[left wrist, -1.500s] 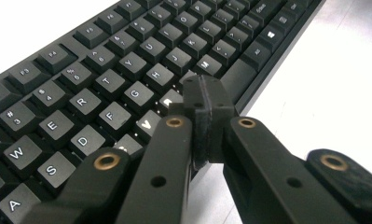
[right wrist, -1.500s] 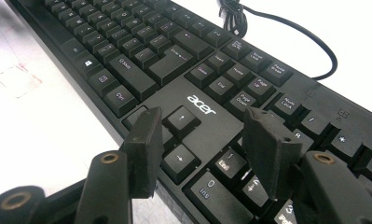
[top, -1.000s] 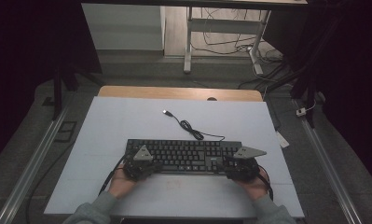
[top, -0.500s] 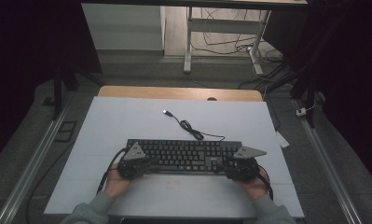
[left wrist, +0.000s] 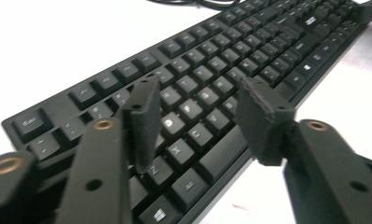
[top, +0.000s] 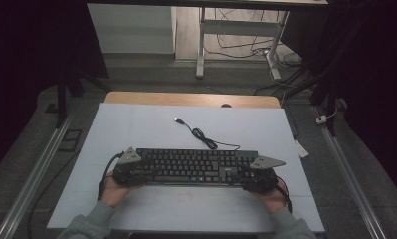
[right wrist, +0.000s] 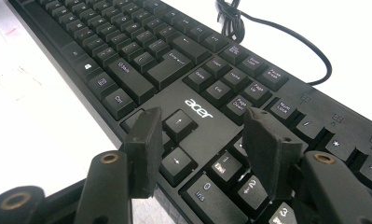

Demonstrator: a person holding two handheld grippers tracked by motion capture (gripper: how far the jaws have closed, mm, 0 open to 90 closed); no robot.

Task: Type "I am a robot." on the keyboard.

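Note:
A black Acer keyboard (top: 196, 167) lies flat across the near half of the white board (top: 136, 129). Its cable (top: 201, 134) curls toward the back and ends in a loose USB plug (top: 177, 119). My left gripper (top: 139, 172) sits at the keyboard's left end. In the left gripper view its jaws (left wrist: 200, 93) have just been opening and hang apart over the letter keys (left wrist: 267, 51), gripping nothing. My right gripper (top: 248, 177) is at the right end. In the right gripper view it (right wrist: 202, 121) stands open above the arrow keys and number pad (right wrist: 141, 56).
The board rests on a wooden tabletop (top: 186, 98) whose far edge shows behind it. Metal rails (top: 32, 179) run along both sides on the floor. Farther back are desk legs (top: 201, 45) and loose cables. The cable's coil (right wrist: 230, 16) lies just past the keyboard.
My left gripper has slid left along the keyboard to its left end. The right gripper and the keyboard have stayed put.

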